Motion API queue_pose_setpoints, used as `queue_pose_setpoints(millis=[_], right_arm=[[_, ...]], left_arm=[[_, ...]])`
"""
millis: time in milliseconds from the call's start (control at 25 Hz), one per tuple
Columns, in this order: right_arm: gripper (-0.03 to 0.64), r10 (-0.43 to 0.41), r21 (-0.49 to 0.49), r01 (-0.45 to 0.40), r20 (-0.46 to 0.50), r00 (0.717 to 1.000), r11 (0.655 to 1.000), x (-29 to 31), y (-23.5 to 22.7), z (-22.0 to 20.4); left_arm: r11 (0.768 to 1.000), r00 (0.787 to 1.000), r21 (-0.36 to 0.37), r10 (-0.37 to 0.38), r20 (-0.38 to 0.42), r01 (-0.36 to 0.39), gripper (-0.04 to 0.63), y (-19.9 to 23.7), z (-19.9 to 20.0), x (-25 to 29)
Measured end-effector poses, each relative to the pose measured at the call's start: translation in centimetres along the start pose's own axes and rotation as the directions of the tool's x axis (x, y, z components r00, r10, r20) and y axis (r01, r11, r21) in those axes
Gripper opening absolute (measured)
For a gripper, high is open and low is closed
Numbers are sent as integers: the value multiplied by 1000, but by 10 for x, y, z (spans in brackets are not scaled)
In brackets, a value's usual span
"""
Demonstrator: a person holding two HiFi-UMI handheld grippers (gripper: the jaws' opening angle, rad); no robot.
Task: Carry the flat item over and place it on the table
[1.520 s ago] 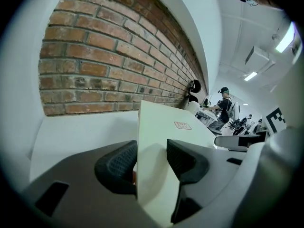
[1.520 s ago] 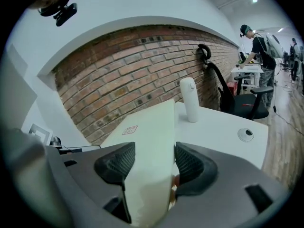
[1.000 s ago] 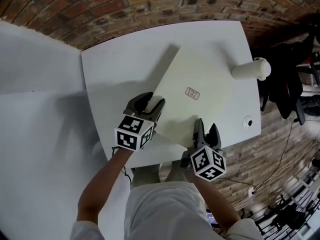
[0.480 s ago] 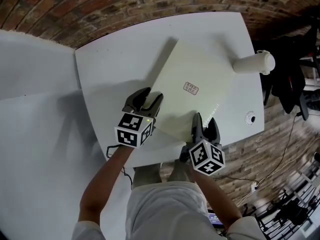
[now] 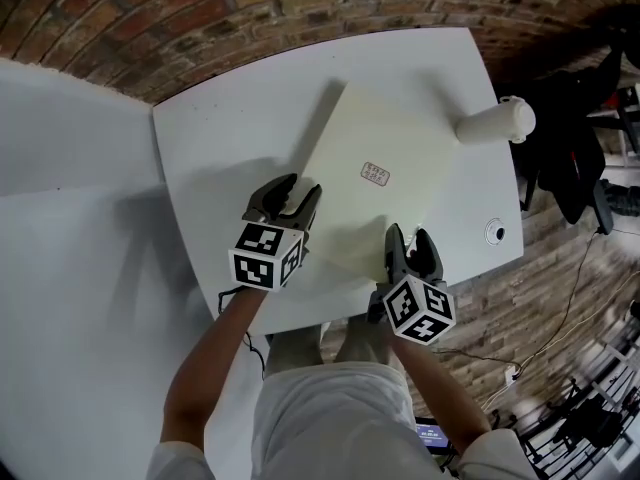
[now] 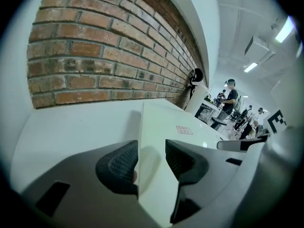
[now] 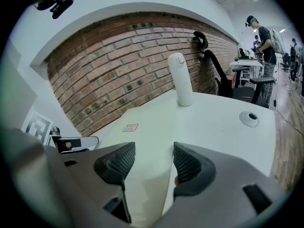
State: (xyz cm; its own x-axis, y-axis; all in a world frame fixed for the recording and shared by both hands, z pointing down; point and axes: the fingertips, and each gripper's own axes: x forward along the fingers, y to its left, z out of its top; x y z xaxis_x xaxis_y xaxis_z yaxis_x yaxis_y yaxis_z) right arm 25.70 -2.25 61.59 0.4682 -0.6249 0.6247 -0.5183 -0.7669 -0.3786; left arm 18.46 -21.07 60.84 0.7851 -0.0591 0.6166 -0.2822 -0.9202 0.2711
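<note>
Flat cream rectangular board (image 5: 385, 158) lies on white table (image 5: 230, 138), its near corner by the table's front edge. Left gripper (image 5: 297, 190) jaws stand wide astride the board's left edge. Right gripper (image 5: 408, 240) jaws stand wide astride the near-right edge. White cylindrical bottle (image 5: 493, 123) stands just beside the right corner. Open tabletop left of board.

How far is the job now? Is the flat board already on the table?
Done, it seems: the board lies flat on the white table. In hand: the left gripper and the right gripper each sit at its near edge, jaws apart around the edge, not pinching it. Remaining: draw both grippers back off the board.
</note>
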Motion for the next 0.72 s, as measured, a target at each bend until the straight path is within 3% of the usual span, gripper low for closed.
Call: queue_pose_setpoints(millis=[360,720], right_arm=[[268,0,-30,1,29,1000,1000,-37,11,16],[268,123,-101,-118,49,991,988,-82,45,37]], left_arm=[[999,996,-51,14,84,-9,164,-19,30,-41],[998,989,-55,23,149,-15,111,-50,39,-107]])
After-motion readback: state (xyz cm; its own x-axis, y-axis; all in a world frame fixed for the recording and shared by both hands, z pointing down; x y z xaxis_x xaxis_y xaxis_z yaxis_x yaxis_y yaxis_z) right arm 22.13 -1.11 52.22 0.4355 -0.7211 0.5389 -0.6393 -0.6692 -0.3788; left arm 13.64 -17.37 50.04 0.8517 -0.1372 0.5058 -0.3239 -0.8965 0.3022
